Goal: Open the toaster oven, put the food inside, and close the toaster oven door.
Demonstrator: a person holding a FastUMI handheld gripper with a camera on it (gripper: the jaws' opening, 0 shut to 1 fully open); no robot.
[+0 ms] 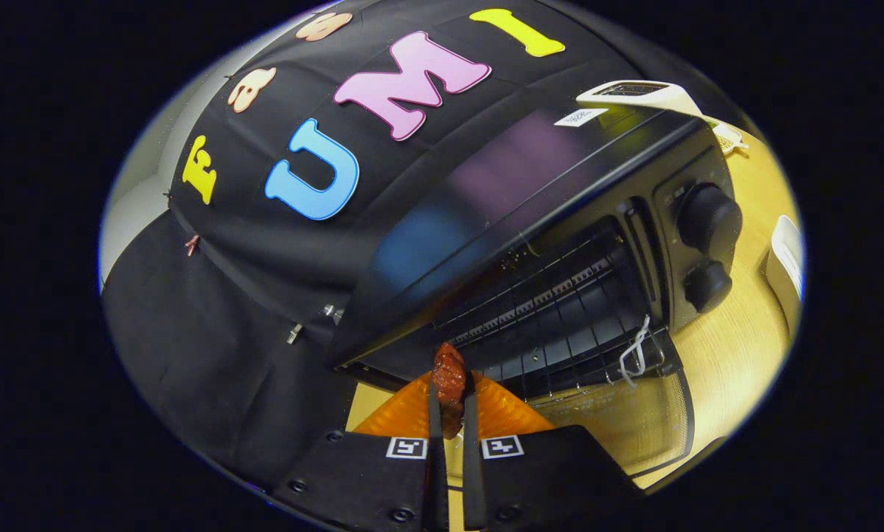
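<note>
Wooden table (737, 355) holds 1 open toaster oven (560, 222) with 2 knobs (707, 218); hand-held gripper (450, 399) clamps 1 food piece (449, 377).

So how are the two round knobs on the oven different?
The upper knob looks bigger than the lower knob. The upper knob sits near the toaster oven's top edge, while the lower knob sits closer to the wooden table. Both are dark, round and on the same panel beside the open door. The gripper holds the food in its jaws.
</note>
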